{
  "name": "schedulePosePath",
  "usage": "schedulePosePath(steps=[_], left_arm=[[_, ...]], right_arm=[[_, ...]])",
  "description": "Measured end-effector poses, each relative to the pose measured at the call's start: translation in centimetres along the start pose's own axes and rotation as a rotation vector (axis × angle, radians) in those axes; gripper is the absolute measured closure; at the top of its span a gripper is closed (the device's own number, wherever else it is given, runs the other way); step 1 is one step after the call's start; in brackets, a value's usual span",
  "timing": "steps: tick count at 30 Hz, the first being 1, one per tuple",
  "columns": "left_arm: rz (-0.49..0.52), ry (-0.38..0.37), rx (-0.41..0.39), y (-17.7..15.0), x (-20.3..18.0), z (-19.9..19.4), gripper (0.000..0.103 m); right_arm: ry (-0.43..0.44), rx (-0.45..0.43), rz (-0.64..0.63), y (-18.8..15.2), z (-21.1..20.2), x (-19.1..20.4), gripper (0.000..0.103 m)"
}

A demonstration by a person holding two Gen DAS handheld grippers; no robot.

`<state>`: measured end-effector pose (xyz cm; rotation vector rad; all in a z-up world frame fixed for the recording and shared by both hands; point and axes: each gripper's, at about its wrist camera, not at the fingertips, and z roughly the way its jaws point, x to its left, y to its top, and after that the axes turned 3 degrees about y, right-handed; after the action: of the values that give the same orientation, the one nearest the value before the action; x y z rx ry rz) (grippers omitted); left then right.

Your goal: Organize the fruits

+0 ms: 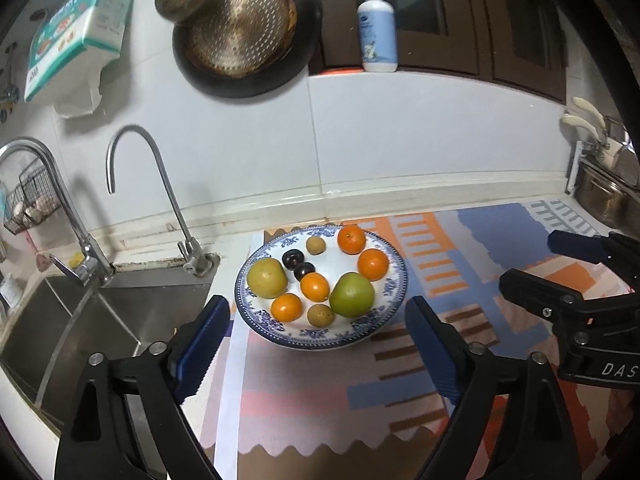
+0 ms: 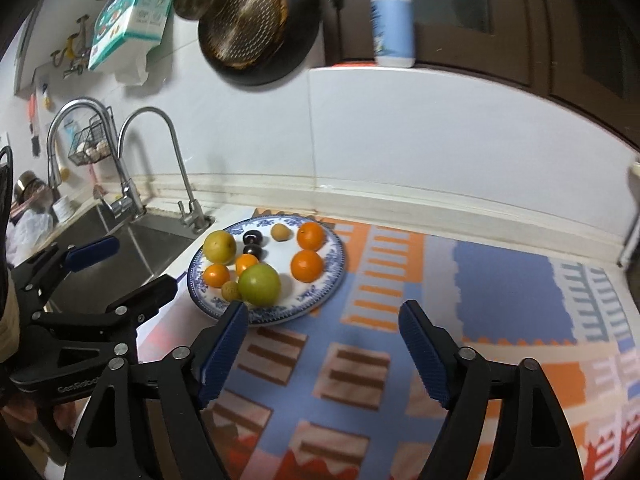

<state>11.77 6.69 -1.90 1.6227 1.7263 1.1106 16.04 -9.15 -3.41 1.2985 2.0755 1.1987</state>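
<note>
Hovering both your left gripper point(image 1: 318, 344) and right gripper point(image 2: 322, 346) spread wide and empty, with every fruit sitting on the plate point(image 1: 256, 314) at frame centre, you're either before sorting or after it.

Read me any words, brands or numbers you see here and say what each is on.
"DAS": cut off at the frame edge, on the right gripper body.
"GenRobo": partly hidden, on the left gripper body.
Box on the wall: printed text too blurred to read.
Pump bottle: label too blurred to read.
Plate and fruit: no text.
</note>
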Motion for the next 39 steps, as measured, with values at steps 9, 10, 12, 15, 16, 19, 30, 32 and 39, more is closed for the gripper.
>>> schedulePosePath(steps=[9, 10, 12, 15, 16, 19, 30, 32, 39], left_arm=[[0.005, 0.013, -0.056, -0.2, -1.2, -4.2, 0.001], [0.004, 0.014, -0.060, -0.2, -1.2, -4.6, 0.001], [0.004, 0.015, -0.070, -0.3, -1.2, -5.5, 0.000], [0.006, 0.014, -0.081, -0.4, -1.3, -6.5, 0.000], [0.007, 0.015, -0.086, -0.5, -1.4, -6.9, 0.000], [0.015, 0.015, -0.095, -0.7, -1.6, -8.0, 0.000], [0.039, -0.002, -0.133, -1.3, -2.8, -11.2, 0.000], [0.044, -0.005, -0.138, -1.3, -3.0, -11.6, 0.000], [0.051, -0.018, -0.140, -1.6, -3.6, -12.7, 0.000]], right_arm=[[-0.060, -0.039, 0.045, -1.5, -5.0, -0.7, 0.018], [-0.065, -0.042, 0.046, -1.7, -5.4, -0.7, 0.018], [-0.075, -0.049, 0.049, -2.0, -6.3, -0.6, 0.018], [-0.091, -0.054, 0.053, -2.4, -7.4, -0.4, 0.018], [-0.094, -0.056, 0.055, -2.6, -7.8, -0.4, 0.018], [-0.106, -0.062, 0.060, -3.1, -9.0, -0.2, 0.018], [-0.153, -0.090, 0.079, -4.7, -12.9, -0.3, 0.018], [-0.159, -0.094, 0.084, -4.9, -13.4, -0.5, 0.018], [-0.174, -0.100, 0.101, -5.6, -14.8, -0.9, 0.018]])
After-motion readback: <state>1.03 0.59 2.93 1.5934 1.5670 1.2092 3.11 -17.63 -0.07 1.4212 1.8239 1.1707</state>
